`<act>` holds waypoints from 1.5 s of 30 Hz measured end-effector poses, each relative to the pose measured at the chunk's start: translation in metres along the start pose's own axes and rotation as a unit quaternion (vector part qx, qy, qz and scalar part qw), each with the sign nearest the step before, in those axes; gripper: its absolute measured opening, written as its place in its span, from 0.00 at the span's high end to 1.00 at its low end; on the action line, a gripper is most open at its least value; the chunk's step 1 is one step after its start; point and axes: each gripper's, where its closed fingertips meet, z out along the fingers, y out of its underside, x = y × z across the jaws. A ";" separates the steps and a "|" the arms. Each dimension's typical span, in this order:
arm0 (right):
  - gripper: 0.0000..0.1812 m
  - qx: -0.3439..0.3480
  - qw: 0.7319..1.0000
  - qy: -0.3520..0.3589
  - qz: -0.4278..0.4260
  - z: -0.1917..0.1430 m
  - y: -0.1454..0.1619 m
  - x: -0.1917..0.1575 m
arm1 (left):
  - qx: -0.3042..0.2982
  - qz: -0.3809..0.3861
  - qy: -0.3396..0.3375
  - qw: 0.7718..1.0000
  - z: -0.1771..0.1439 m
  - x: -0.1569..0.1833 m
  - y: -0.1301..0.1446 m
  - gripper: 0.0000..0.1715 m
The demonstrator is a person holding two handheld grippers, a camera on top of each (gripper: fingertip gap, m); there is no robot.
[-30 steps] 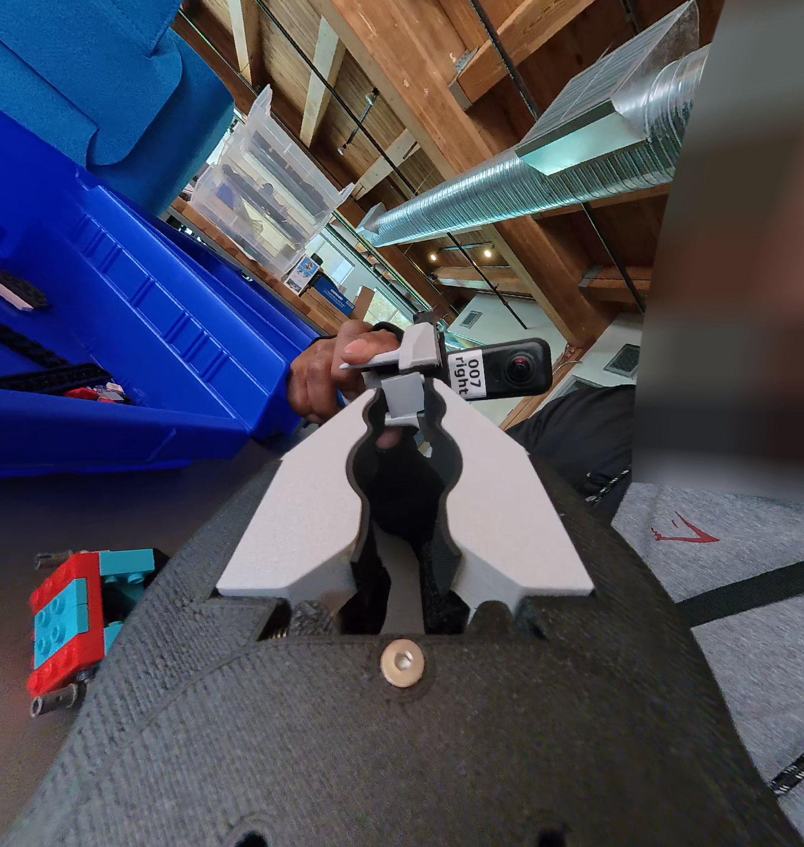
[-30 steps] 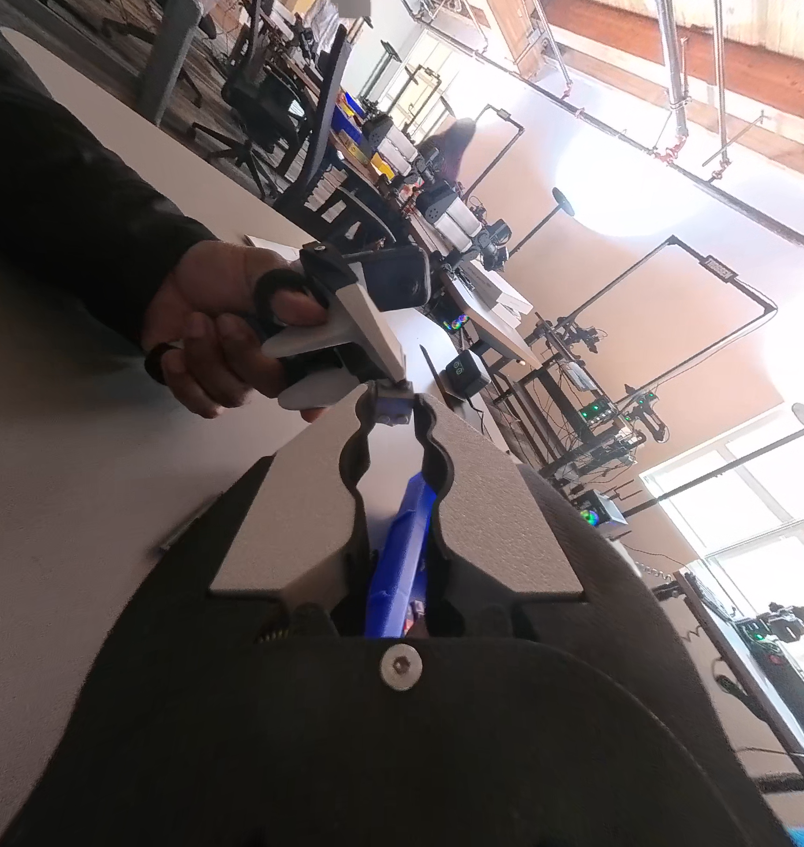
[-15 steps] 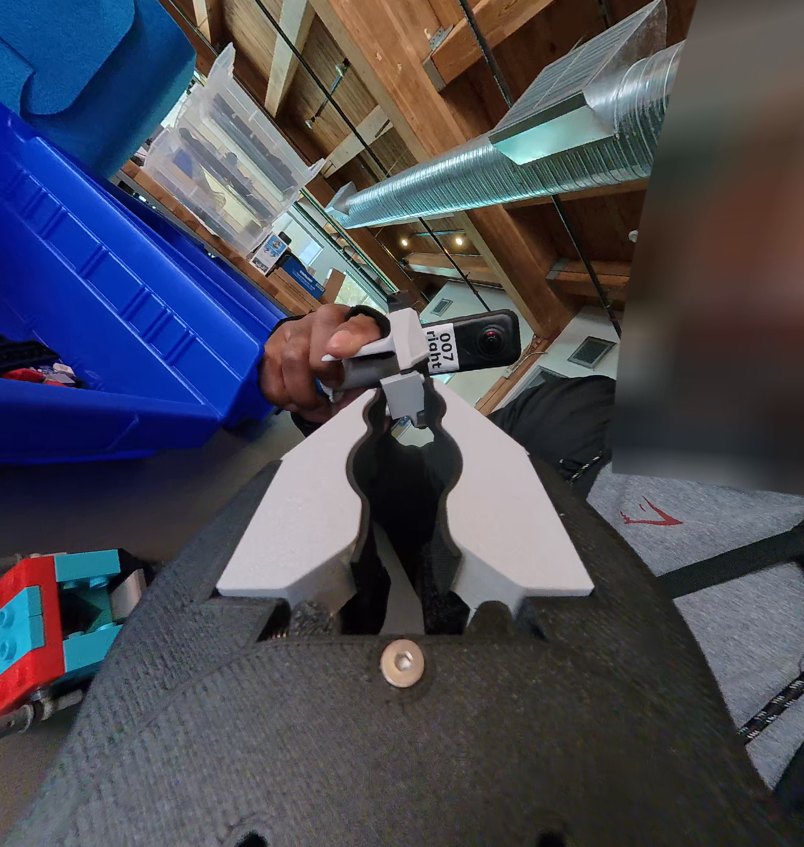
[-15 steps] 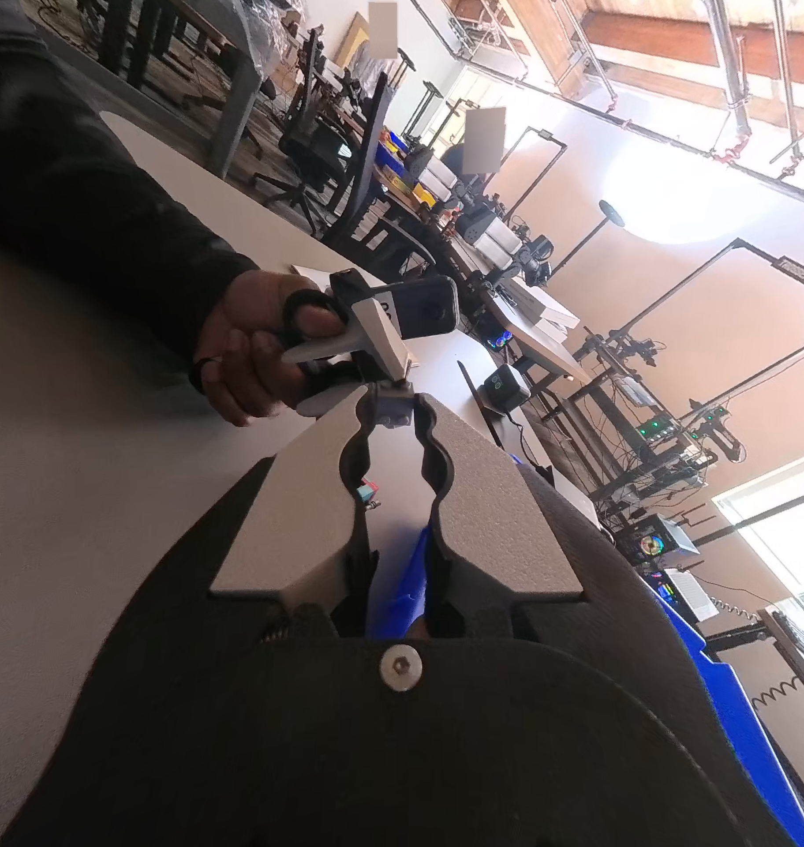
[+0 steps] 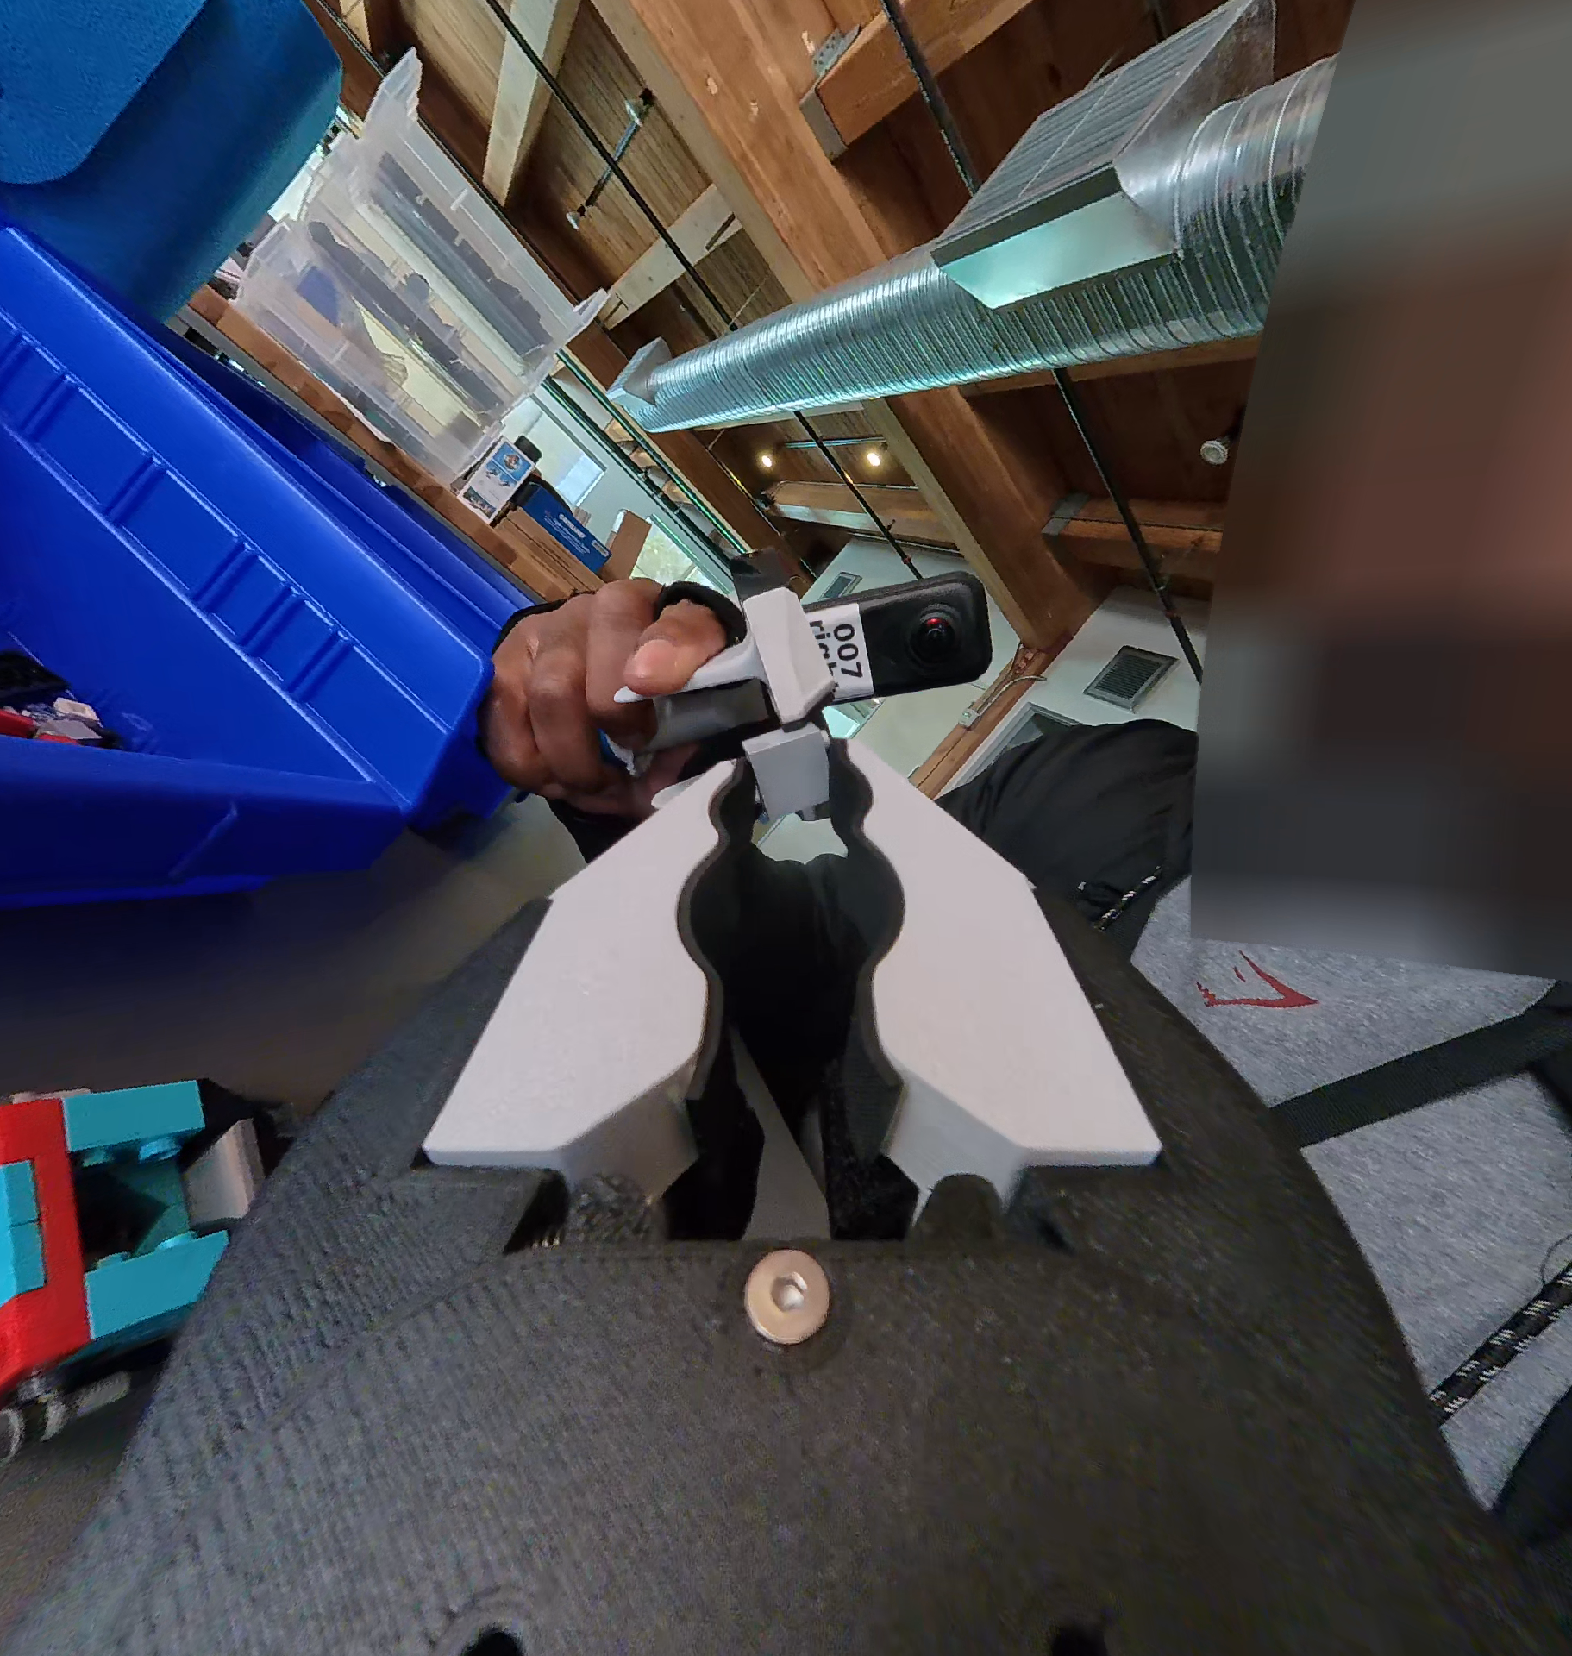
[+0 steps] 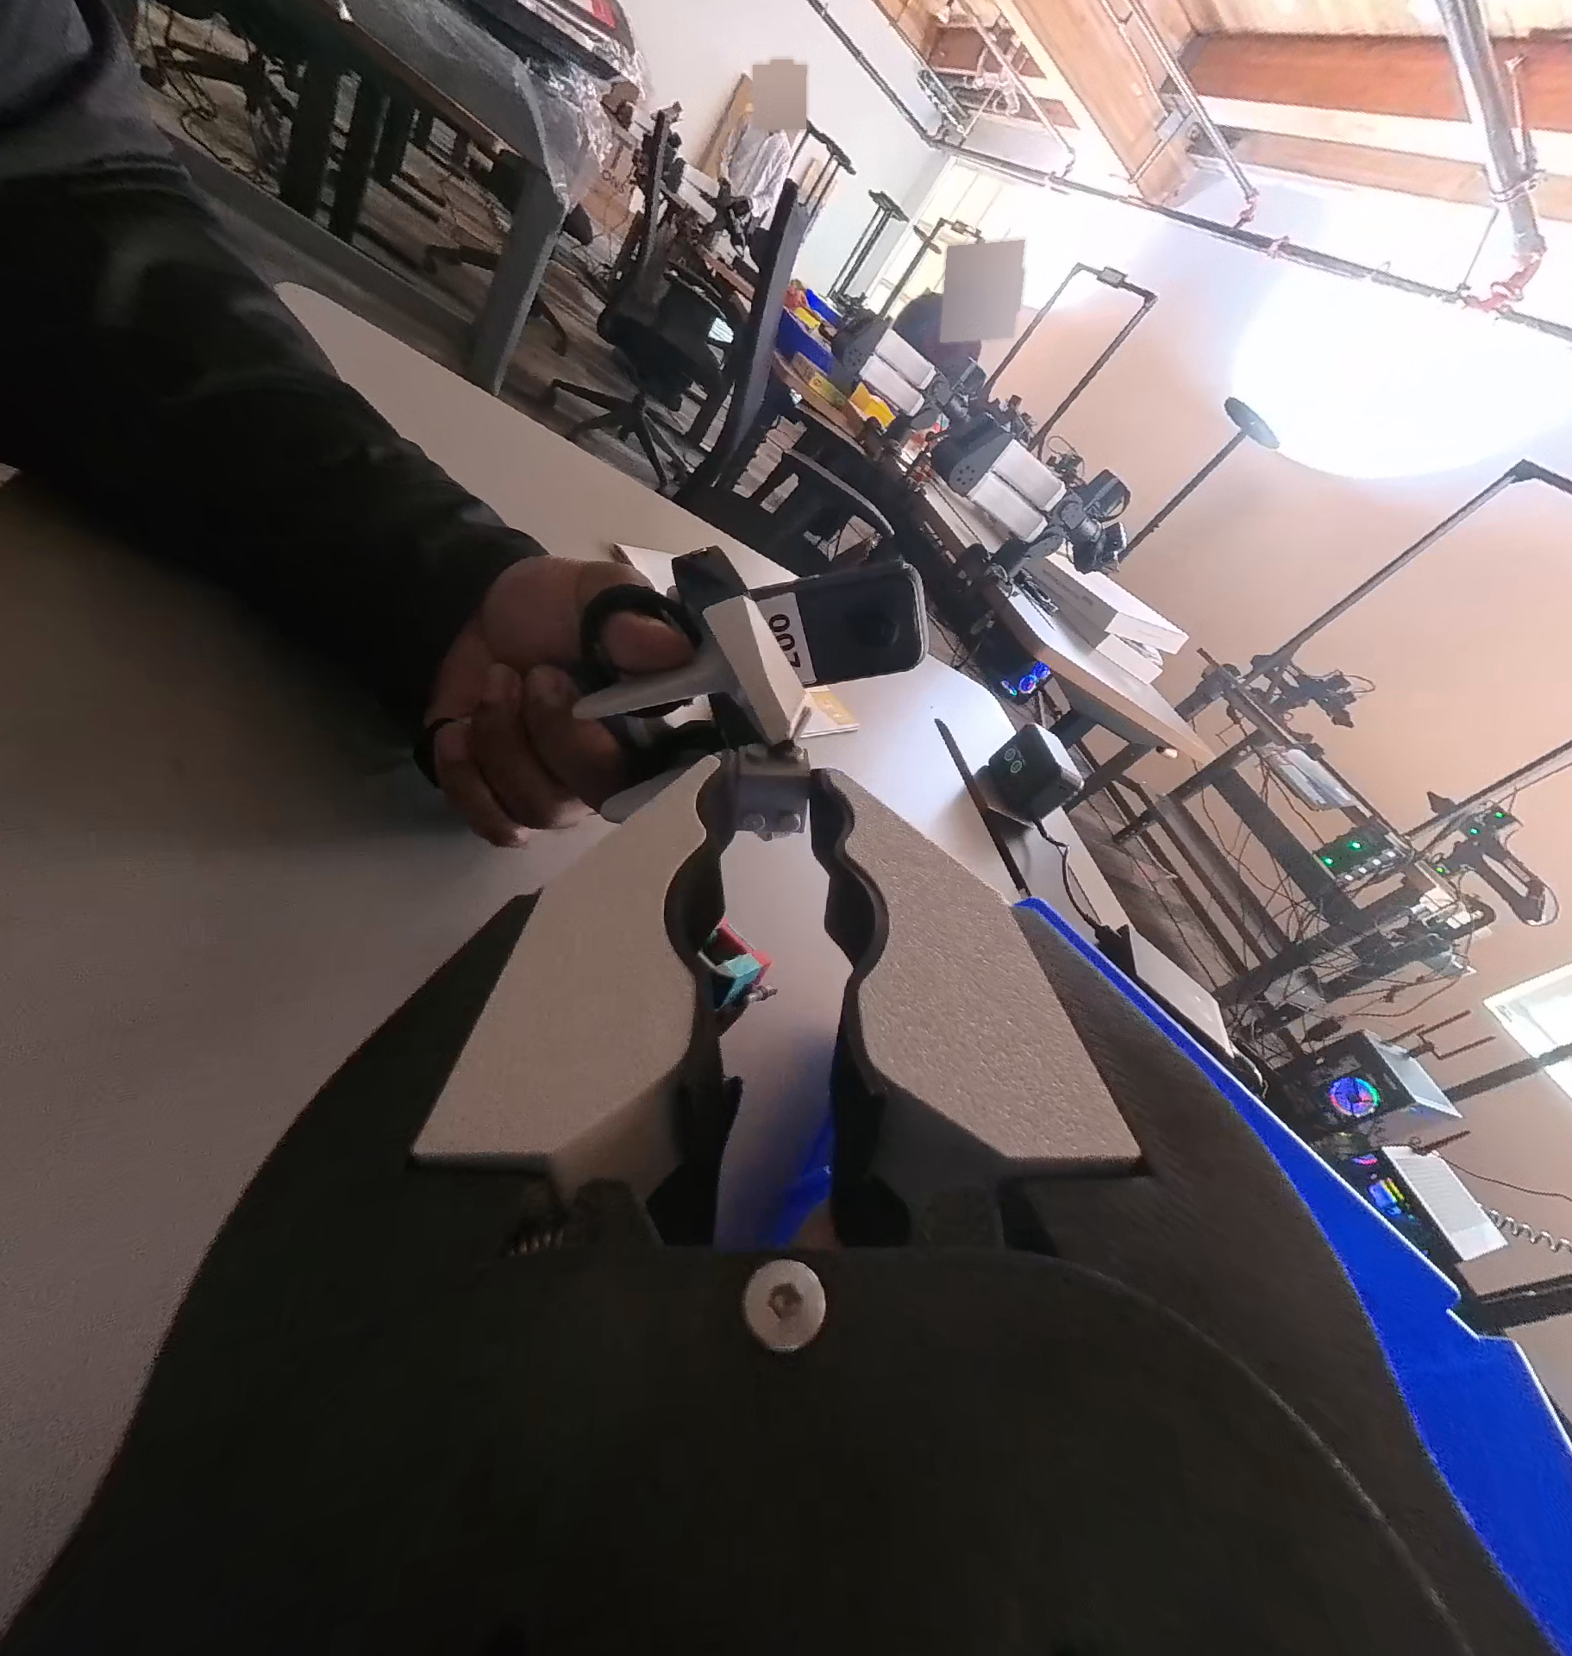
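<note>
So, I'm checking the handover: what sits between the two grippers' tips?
A small grey brick, nothing else. Both wrist views show it pinched at the tips of the left gripper and the right gripper, which meet nose to nose.

Grey tabletop (image 6: 182, 896), matte, seen fr. both wrist views. On it: blue bin (image 5: 226, 627) along far side in left view; same bin's wall runs down right edge in right view. Red/teal brick model (image 5: 65, 1237) on table nr bin, apart fr. it; in right view only partly visible betw. fingers. Small black device (image 6: 1028, 772) further back, upright.
</note>
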 end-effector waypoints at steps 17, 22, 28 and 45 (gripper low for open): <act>0.91 -0.069 0.993 0.028 -0.092 0.003 0.020 0.001 | -0.046 -0.022 -0.095 0.994 -0.013 -0.018 -0.003 0.66; 0.91 -0.071 0.992 0.028 -0.099 0.004 0.021 -0.001 | -0.034 -0.035 -0.087 0.995 -0.012 -0.019 -0.003 0.81; 0.91 -0.072 0.992 0.021 -0.103 0.007 0.021 -0.005 | -0.040 -0.044 -0.078 0.995 -0.009 -0.018 0.002 0.87; 0.91 -0.062 0.993 0.022 -0.103 0.007 0.018 -0.005 | -0.044 -0.049 -0.066 0.996 -0.007 -0.015 0.005 0.90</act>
